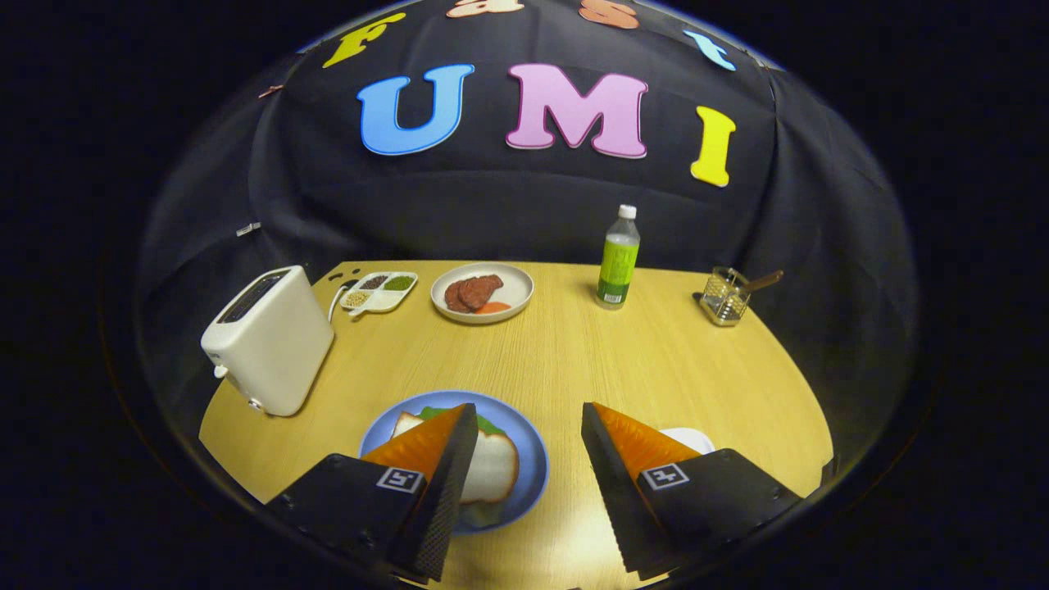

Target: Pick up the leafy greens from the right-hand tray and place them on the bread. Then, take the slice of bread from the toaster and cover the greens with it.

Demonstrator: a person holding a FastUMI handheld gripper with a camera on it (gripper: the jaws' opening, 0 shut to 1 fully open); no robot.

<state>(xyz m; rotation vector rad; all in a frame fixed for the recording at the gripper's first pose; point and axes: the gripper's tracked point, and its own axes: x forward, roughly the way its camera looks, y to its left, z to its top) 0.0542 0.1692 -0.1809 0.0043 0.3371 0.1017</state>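
Observation:
My gripper (529,418) is open above the near part of the wooden table, with nothing between its fingers. Under the left finger lies a blue plate (533,447). On it a slice of bread (496,467) rests over leafy greens (490,424), whose edges peek out beyond and below the slice. A white toaster (269,340) stands to the left of the plate; its slot looks dark and I cannot tell what is inside. A white tray (692,438) pokes out from behind the right finger.
Across the far side of the table (574,360) stand a small divided dish of seeds (379,292), a white plate with meat slices (482,292), a green bottle (619,260) and a glass holder with a utensil (728,297).

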